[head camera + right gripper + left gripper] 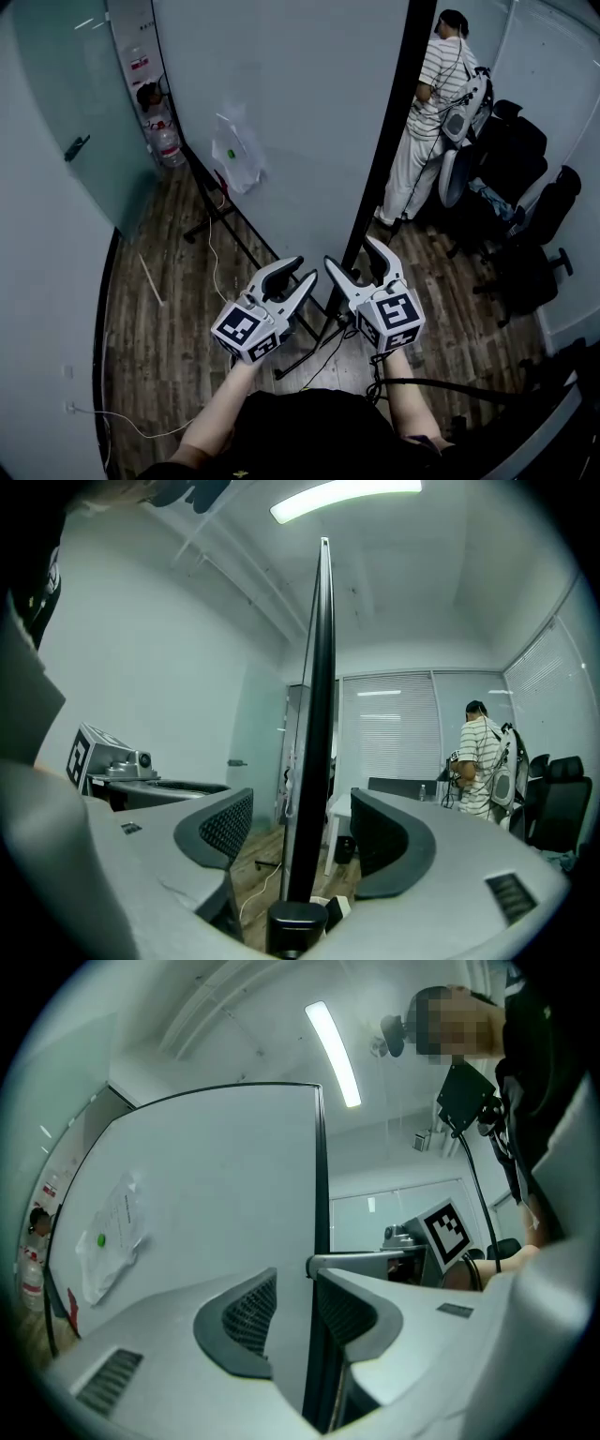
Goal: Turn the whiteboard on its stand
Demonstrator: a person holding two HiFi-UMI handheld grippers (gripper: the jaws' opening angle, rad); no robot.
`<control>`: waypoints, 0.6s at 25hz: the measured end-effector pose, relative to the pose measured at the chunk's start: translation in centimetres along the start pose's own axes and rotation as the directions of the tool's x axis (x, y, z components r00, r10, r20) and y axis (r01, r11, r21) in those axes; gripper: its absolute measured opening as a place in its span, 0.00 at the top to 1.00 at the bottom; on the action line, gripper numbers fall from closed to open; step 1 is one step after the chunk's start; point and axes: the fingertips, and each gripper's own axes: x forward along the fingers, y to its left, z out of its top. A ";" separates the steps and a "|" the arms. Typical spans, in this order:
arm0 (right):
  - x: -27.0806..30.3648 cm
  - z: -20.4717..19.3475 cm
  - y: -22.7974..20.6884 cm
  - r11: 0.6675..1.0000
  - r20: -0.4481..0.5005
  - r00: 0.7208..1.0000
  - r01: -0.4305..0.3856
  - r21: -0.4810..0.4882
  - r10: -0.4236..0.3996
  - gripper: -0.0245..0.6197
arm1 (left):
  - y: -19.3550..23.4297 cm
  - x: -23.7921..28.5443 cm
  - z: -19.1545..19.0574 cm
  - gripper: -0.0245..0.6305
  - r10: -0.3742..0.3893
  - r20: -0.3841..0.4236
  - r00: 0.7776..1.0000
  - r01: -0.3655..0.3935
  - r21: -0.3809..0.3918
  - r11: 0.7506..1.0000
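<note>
Standing at the near end of the whiteboard (281,112). It's upright on its stand (220,217), white face running from 12 o'clock out toward 11, black end frame dead ahead. Wood floor (169,328) underneath. Person (431,103) in a striped shirt at 1 o'clock, on the other side of the board. Dark office chairs (520,178) at 2 o'clock.

Both grippers are up at the end frame, side by side.

Right gripper (302,799): jaws wide. The frame edge stands between them with a clear gap on either side, no pad contact.

Left gripper (292,1283): jaws only a narrow way apart, straddling the same edge. White face is on the left pad's side with a visible gap, black frame close by the right pad. Not clamped.

Clear plastic bag (236,150) with paper inside hangs on the board face at 11 o'clock. Water bottles (164,141) on the floor at 10 o'clock, by the glass wall. Thin white cable (214,262) trails across the floor beside the stand.
</note>
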 end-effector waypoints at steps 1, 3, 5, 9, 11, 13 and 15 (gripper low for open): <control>0.4 0.0 -0.1 1.000 0.001 1.000 -0.008 -0.002 0.008 0.48 | 0.2 0.0 0.0 0.78 0.008 0.000 1.000 -0.008 0.001 1.000; 1.0 0.1 -0.4 1.000 0.001 1.000 -0.021 -0.006 0.021 0.48 | 0.4 0.1 -0.1 0.78 0.023 0.000 1.000 -0.023 0.003 1.000; 1.5 0.1 -0.4 0.999 -0.003 0.999 -0.034 -0.008 0.034 0.48 | 0.6 -0.1 -0.2 0.78 0.038 0.000 0.999 -0.038 0.002 0.999; 2.4 0.1 -0.7 0.999 -0.016 0.999 -0.042 -0.018 0.042 0.57 | 1.2 -0.3 -0.2 0.78 0.063 0.002 0.998 -0.063 -0.002 0.998; 2.7 -0.1 -0.8 0.999 -0.026 0.999 -0.042 -0.031 0.041 0.76 | 1.3 -0.4 -0.3 0.78 0.071 0.002 0.997 -0.071 -0.002 0.997; 3.0 -0.2 -0.4 0.998 -0.032 0.998 -0.060 -0.034 0.059 0.87 | 1.4 -0.4 -0.3 0.84 0.075 0.001 0.997 -0.075 -0.004 0.997; 3.1 -0.3 -0.2 0.997 -0.030 0.997 -0.077 -0.006 0.077 0.89 | 1.3 -0.4 -0.4 0.91 0.078 -0.004 0.997 -0.078 0.001 0.997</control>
